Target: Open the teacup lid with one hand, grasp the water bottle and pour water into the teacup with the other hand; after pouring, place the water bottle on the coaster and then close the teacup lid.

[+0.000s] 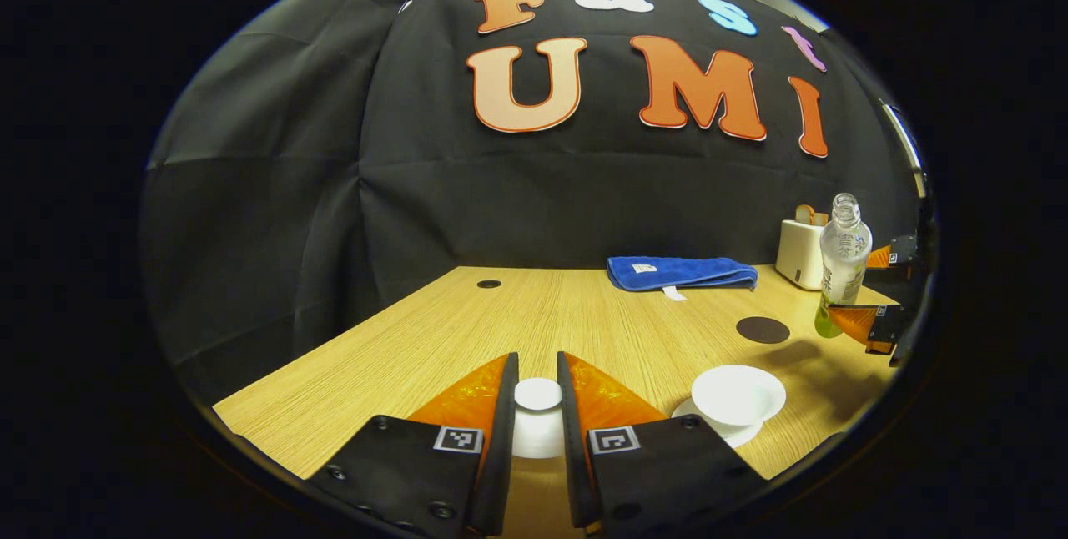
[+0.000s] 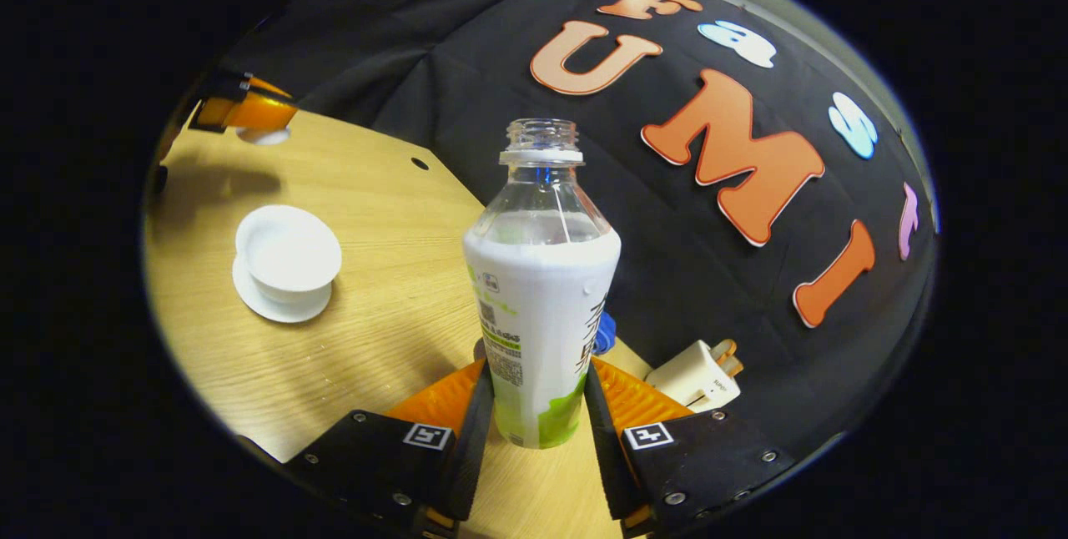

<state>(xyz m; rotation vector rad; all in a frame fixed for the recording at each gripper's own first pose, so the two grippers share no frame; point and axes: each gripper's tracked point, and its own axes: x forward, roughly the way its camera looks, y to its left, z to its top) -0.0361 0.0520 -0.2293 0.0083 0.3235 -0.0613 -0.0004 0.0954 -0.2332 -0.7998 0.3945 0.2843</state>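
Note:
My left gripper (image 1: 537, 360) is shut on the white teacup lid (image 1: 538, 418), gripping its knob; the lid hangs above the table and casts a shadow. The white teacup (image 1: 738, 393) stands uncovered on its saucer (image 1: 734, 436), to the right of my left fingers. My right gripper (image 2: 538, 372) is shut on the lower body of the uncapped water bottle (image 2: 541, 297), which stands about upright. In the left gripper view the bottle (image 1: 843, 259) is at the far right in the right gripper (image 1: 868, 289), just beyond the dark round coaster (image 1: 763, 329). The teacup (image 2: 288, 251) and the left gripper (image 2: 246, 109) lie to the bottle's left.
A folded blue towel (image 1: 680, 272) lies at the back of the wooden table (image 1: 467, 330). A white box (image 1: 799, 254) stands at the back right, also in the right gripper view as the white box (image 2: 692, 376). A small dark hole (image 1: 489, 283) is in the tabletop.

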